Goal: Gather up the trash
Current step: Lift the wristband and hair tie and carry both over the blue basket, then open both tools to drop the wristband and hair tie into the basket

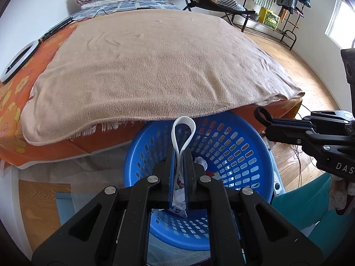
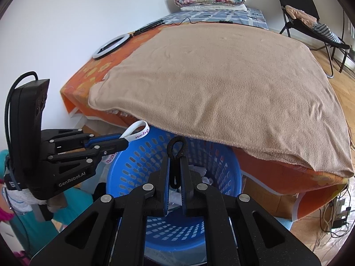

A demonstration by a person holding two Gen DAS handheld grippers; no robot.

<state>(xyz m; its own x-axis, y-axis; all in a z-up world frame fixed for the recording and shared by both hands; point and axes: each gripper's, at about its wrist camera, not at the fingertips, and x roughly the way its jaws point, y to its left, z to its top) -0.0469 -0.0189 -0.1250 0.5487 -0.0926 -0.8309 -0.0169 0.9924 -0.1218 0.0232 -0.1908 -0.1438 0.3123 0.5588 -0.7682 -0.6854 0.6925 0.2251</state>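
A round blue plastic basket (image 1: 239,146) stands on the floor by the bed; several crumpled wrappers (image 1: 178,196) lie in it. My left gripper (image 1: 180,153) is shut on a white wristband loop (image 1: 184,133) and holds it over the basket. It also shows in the right wrist view (image 2: 124,140), with the white wristband (image 2: 138,130) sticking out. My right gripper (image 2: 176,157) is shut on a black band loop (image 2: 177,147) above the basket (image 2: 137,166). It also shows at the right of the left wrist view (image 1: 269,123), with the black band (image 1: 263,113).
A bed with a tan blanket (image 1: 159,66) over an orange flowered sheet (image 1: 13,115) overhangs the basket's far rim. A ring light (image 2: 111,46) lies on the bed. A black folding chair (image 2: 306,15) and a clothes rack (image 1: 277,4) stand on the wooden floor. Cables (image 2: 335,217) lie right.
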